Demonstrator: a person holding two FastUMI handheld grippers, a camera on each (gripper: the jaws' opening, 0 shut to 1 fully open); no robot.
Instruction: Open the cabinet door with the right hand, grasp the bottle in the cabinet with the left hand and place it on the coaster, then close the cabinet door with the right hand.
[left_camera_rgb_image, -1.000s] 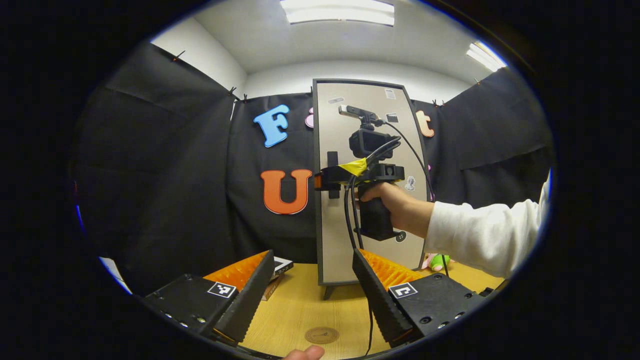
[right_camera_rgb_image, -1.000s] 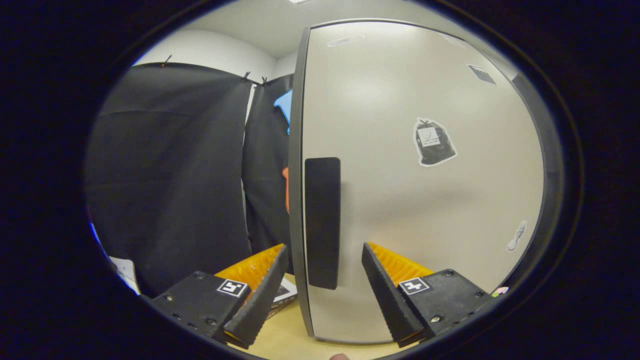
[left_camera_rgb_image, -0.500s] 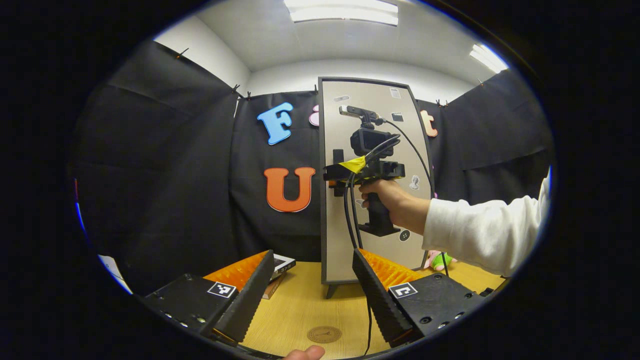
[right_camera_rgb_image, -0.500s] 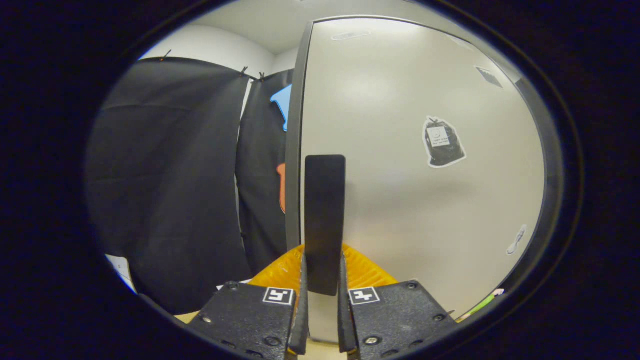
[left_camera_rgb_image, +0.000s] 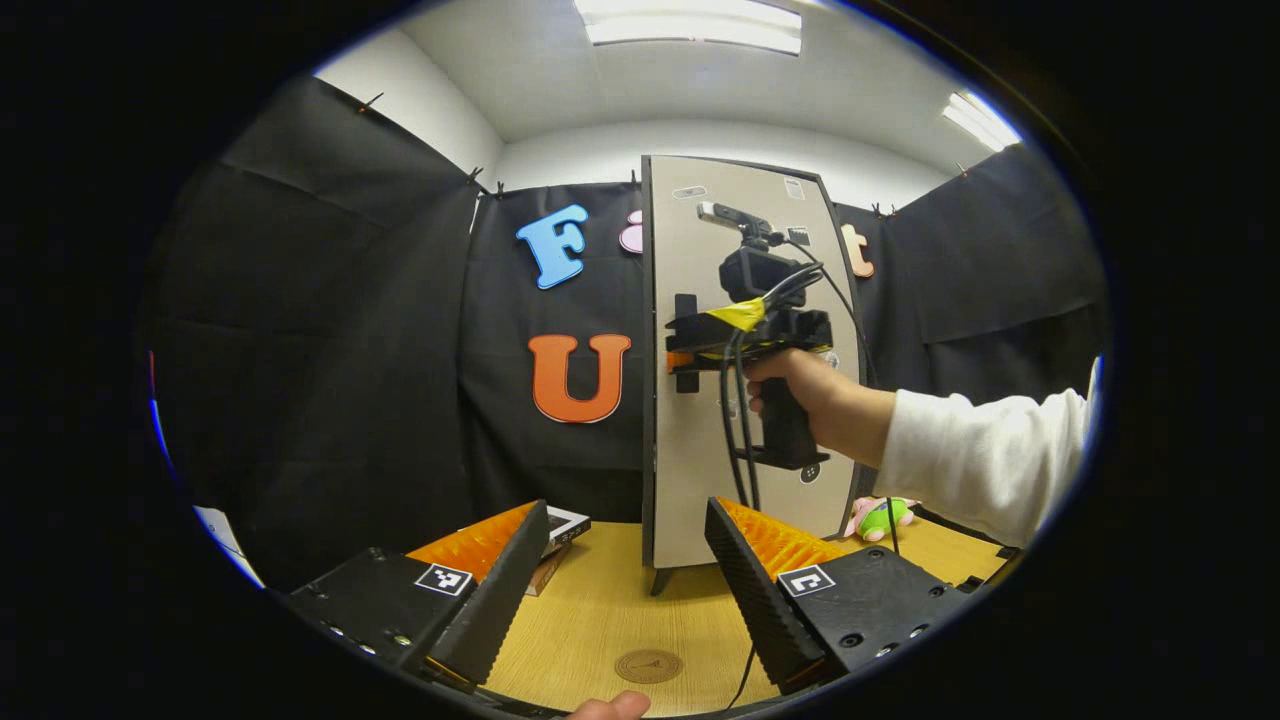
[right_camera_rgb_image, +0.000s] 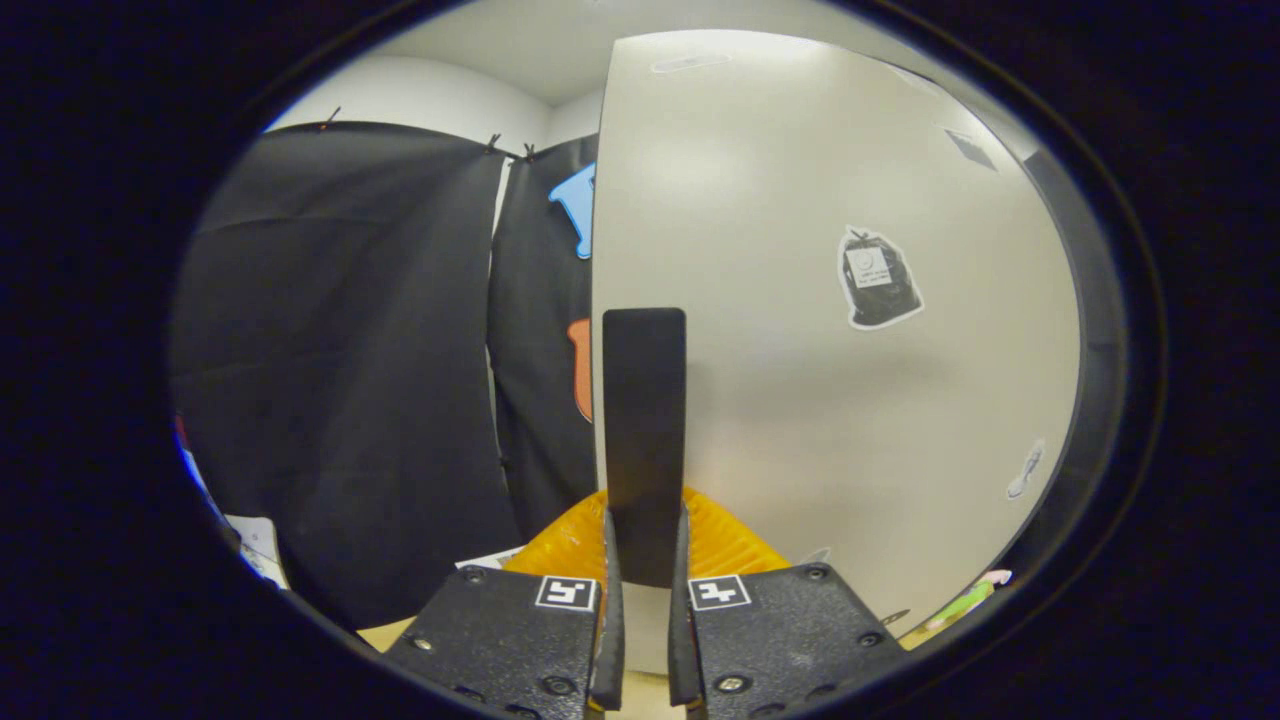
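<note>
Right tongs (right_camera_rgb_image: 640, 640) clamped; left tongs (left_camera_rgb_image: 615, 590) spread wide.

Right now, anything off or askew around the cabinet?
Nothing stands out. The cabinet door is swinging open at its handle side. The right tool is shut squarely on the handle. The left tool is open over the table, near the coaster.

No wording can be read. Small stickers on the tall beige cabinet door (right_camera_rgb_image: 850, 330), ahead of the jaws, are too small and blurred to read.
</note>
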